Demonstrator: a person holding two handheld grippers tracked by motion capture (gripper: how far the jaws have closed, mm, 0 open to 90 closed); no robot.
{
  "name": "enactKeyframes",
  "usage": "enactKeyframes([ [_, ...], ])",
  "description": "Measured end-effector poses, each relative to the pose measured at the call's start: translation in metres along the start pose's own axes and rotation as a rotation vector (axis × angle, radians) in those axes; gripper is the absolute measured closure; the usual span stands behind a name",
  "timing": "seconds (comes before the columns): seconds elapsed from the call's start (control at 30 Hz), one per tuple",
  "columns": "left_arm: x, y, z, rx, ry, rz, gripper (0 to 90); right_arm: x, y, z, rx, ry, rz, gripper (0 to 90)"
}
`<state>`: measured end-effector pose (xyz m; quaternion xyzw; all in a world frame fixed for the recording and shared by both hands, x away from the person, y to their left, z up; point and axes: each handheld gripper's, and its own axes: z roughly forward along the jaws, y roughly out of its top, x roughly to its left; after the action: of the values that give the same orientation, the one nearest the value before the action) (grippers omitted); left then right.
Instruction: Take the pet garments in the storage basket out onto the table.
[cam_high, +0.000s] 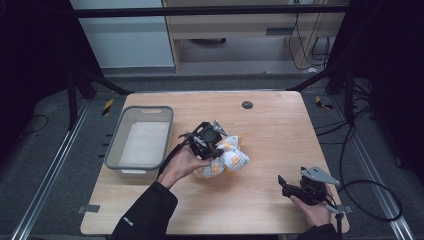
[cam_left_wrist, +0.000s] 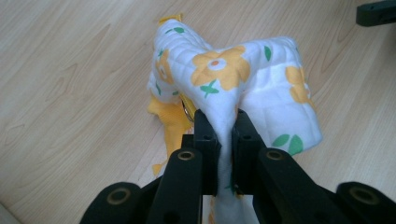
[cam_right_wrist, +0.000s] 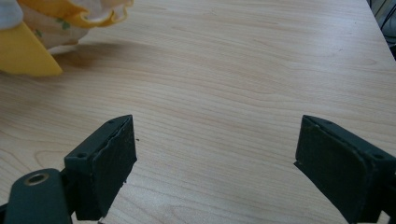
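White quilted cloth (cam_left_wrist: 261, 88) (orange flowers).

Wooden counter (cam_high: 260, 200), seen from above. A grey plastic bin (cam_high: 115, 145) sits at its left side with a pale sheet lying flat inside. Just right of the bin, mid-counter, lies a bunched white cloth with yellow flowers (cam_high: 232, 161). The left hand-held gripper (cam_high: 209, 145), held in a hand on a dark sleeve, is down on the cloth's left part. The right hand-held gripper (cam_high: 282, 186) rests low near the front right corner, well apart from the cloth. A small dark round disc (cam_high: 247, 104) is set in the counter near the far edge.
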<state>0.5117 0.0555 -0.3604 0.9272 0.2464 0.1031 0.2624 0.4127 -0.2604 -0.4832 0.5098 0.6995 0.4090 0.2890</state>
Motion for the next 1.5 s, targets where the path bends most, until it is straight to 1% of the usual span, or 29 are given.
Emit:
enactKeyframes([
  [0.13, -0.001, -0.002, 0.008, 0.006, -0.015, 0.000, 83.1, -0.001, 0.000, 0.000, 0.001, -0.002, 0.000, 12.2],
  [0.3, -0.002, -0.004, 0.014, 0.018, -0.020, 0.005, 82.7, -0.001, 0.000, 0.000, 0.001, 0.001, 0.004, 12.2],
  [0.6, -0.008, -0.012, 0.030, 0.025, -0.054, -0.002, 80.7, -0.001, 0.000, 0.000, 0.002, 0.000, -0.001, 12.1],
  [0.8, -0.011, -0.018, 0.038, 0.022, -0.067, -0.001, 76.8, -0.001, 0.000, 0.000, 0.003, 0.003, 0.006, 12.0],
  [0.97, -0.014, -0.021, 0.044, 0.024, -0.068, 0.002, 71.5, -0.001, -0.001, 0.000, 0.004, 0.004, 0.005, 12.0],
  [1.0, -0.014, -0.022, 0.045, 0.025, -0.065, 0.002, 70.8, -0.001, -0.001, 0.000, 0.001, 0.001, -0.002, 12.0],
  [1.1, -0.016, -0.023, 0.046, 0.025, -0.064, 0.005, 68.2, -0.001, -0.001, 0.000, 0.004, 0.003, 0.005, 12.0],
  [1.13, -0.017, -0.023, 0.047, 0.026, -0.061, 0.006, 67.1, -0.002, -0.001, 0.000, 0.001, 0.001, -0.002, 12.0],
  [1.23, -0.018, -0.024, 0.047, 0.023, -0.057, 0.007, 61.2, -0.002, -0.001, 0.001, 0.003, 0.001, -0.001, 12.0],
  [1.27, -0.018, -0.024, 0.047, 0.019, -0.057, 0.007, 60.3, -0.001, -0.001, 0.000, 0.005, 0.003, 0.005, 11.9],
  [1.4, -0.020, -0.026, 0.046, 0.004, -0.061, 0.005, 54.2, -0.002, -0.001, 0.000, 0.003, 0.001, -0.001, 11.9],
  [1.5, -0.022, -0.028, 0.045, -0.005, -0.063, 0.008, 47.0, -0.002, -0.001, 0.001, 0.005, 0.001, 0.003, 11.9],
])
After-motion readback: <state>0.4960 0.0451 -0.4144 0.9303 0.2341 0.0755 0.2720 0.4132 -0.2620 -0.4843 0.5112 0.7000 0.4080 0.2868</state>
